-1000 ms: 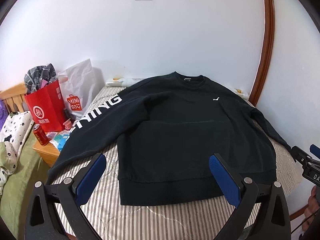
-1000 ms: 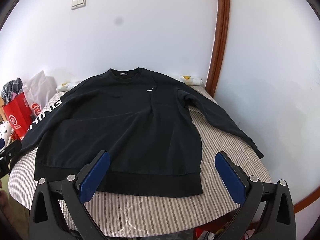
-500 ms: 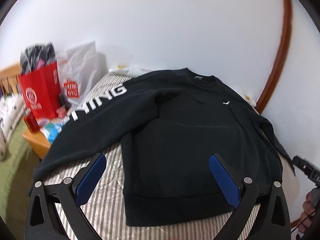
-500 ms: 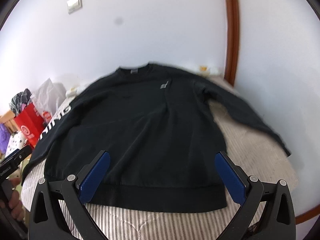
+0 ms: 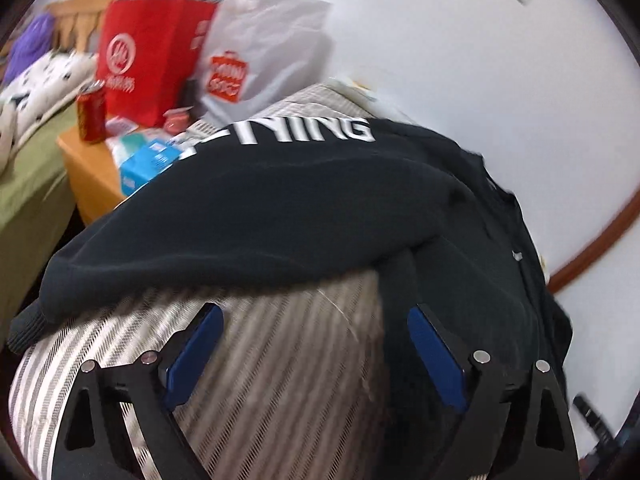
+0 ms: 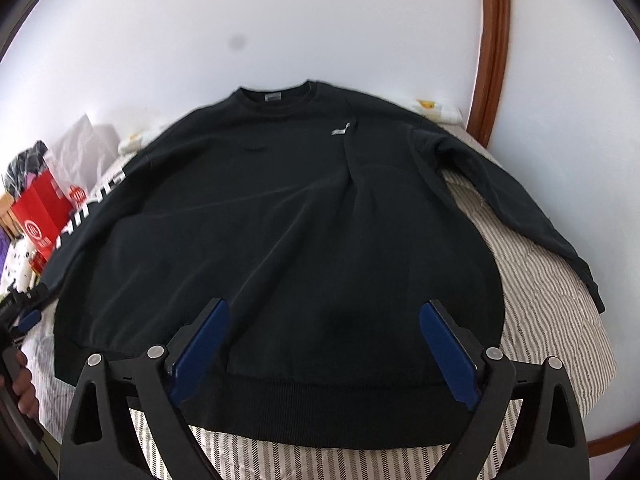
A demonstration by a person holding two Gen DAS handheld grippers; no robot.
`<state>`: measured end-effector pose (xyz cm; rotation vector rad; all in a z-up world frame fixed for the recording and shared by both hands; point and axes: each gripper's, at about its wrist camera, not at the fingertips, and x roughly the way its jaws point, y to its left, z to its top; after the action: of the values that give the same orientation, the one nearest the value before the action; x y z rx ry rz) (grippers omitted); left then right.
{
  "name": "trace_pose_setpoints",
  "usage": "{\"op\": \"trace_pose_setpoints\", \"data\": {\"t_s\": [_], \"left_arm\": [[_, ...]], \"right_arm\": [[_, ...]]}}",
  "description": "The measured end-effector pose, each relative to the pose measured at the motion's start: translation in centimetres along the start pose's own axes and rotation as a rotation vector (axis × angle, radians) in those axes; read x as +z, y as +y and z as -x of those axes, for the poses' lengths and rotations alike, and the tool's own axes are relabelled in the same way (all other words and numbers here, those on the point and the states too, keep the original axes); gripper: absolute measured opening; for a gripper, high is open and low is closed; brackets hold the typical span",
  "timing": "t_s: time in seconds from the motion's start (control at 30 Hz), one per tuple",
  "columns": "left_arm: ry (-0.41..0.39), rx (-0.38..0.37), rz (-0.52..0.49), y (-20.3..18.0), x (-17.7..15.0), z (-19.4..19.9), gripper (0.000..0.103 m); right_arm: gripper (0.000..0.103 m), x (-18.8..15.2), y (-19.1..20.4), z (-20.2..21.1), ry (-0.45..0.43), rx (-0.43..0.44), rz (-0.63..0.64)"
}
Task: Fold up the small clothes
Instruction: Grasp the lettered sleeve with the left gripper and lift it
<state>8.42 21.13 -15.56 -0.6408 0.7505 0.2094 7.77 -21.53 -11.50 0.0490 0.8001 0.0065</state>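
A black sweatshirt [image 6: 288, 220] lies flat, front up, on a striped bed cover [image 6: 540, 300], both sleeves spread out. My right gripper [image 6: 324, 320] is open and empty, just above the hem at the near edge. My left gripper [image 5: 312, 332] is open and empty, low over the striped cover [image 5: 288, 360] at the sweatshirt's left side, close to the sleeve [image 5: 224, 216] with white lettering. The sleeve's cuff [image 5: 24, 324] hangs at the bed's left edge. The left gripper's tip also shows in the right wrist view [image 6: 28, 318].
A wooden bedside table [image 5: 88, 164] left of the bed holds a red paper bag [image 5: 148, 52], a white plastic bag [image 5: 264, 52], a red can [image 5: 91, 112] and small packets. A white wall is behind. A brown curved frame [image 6: 490, 52] stands at the right.
My left gripper has swung left and down toward the lettered sleeve and the bed's left side. My right gripper has moved in closer over the hem. Both stay open.
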Motion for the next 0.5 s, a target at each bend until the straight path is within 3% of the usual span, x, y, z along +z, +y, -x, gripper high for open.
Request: {"op": "trace_pose_setpoints", "data": {"t_s": [0.1,0.3,0.43,0.5], "left_arm": [[-0.012,-0.023,0.051,0.7,1.0,-0.8,0.088],[-0.048,0.079,0.075,0.9,2.7,-2.4,0.062],[-0.027,0.142,0.033,0.2,3.9,-3.4,0.016],[-0.028,0.154,0.022,-0.6,4.7,-3.3,0.011]], "right_arm": [[0.095,0.1,0.2,-1.0,0.038,-0.029,0.006],[0.095,0.2,0.5,-1.5,0.037,-0.07,0.058],[0.095,0.6,0.3,-2.1,0.043,-0.103,0.081],[0.095,1.1,-0.1,-2.3,0.043,-0.107,0.082]]}}
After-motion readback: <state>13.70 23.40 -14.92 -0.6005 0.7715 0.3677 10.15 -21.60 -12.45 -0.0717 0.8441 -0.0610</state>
